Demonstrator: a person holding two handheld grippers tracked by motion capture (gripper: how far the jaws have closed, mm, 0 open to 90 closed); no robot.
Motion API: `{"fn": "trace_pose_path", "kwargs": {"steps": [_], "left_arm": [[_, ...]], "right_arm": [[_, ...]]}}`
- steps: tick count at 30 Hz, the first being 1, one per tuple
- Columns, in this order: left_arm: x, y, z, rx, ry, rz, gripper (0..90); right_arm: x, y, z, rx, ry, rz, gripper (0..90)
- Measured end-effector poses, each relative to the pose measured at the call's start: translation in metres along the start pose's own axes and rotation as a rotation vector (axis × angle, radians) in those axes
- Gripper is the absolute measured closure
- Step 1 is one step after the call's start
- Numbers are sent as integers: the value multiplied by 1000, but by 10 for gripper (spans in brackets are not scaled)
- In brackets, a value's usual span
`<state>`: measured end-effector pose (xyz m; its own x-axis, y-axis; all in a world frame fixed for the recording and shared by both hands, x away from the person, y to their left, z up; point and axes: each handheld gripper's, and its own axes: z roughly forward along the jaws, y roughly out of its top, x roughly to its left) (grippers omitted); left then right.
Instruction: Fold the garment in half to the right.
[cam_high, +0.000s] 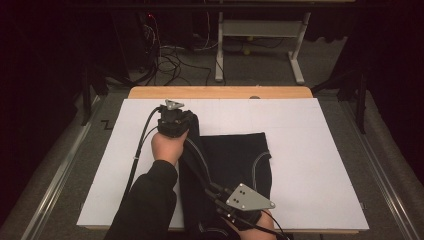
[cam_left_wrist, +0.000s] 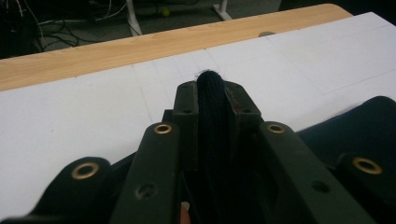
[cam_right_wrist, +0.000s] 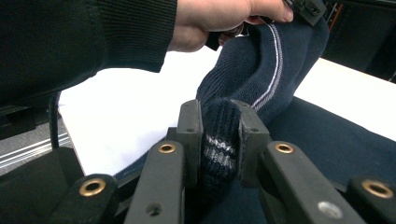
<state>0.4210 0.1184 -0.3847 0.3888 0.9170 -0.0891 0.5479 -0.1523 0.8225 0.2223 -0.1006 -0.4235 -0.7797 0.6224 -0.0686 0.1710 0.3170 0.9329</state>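
A dark navy knitted garment (cam_high: 235, 160) with thin pale stripes lies on the white board (cam_high: 310, 150) in the high view. My left gripper (cam_high: 174, 116) is at its far left corner, shut on a fold of the knit (cam_left_wrist: 212, 100). Near the table's front edge my right gripper (cam_high: 235, 212) is shut on another part of the same garment (cam_right_wrist: 219, 140). A lifted strip of cloth (cam_right_wrist: 266, 60) with a pale stripe stretches between the two grippers, above the part that lies flat. The left hand (cam_right_wrist: 210, 18) and its dark sleeve show in the right gripper view.
The white board rests on a wooden table (cam_high: 220, 92) whose far edge shows behind it. Beyond are a white table frame (cam_high: 260, 45) and loose cables (cam_high: 170, 60) on the floor. Bare white board lies to the left and right of the garment.
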Motion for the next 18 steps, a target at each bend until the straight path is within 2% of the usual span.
{"fn": "trace_pose_path", "kwargs": {"steps": [4, 7, 13, 18], "left_arm": [[-10, 2, 3, -15, -8, -11, 734], [-17, 3, 5, -23, -11, -4, 734], [-26, 2, 16, -8, -26, -18, 734], [-35, 1, 23, 4, -40, -3, 735]], "right_arm": [[-4, -5, -5, -4, -10, -1, 758], [-7, -8, -10, 3, -11, -1, 758], [-12, -16, -18, 11, -27, 13, 756], [-17, -23, -24, 13, -43, 26, 753]]}}
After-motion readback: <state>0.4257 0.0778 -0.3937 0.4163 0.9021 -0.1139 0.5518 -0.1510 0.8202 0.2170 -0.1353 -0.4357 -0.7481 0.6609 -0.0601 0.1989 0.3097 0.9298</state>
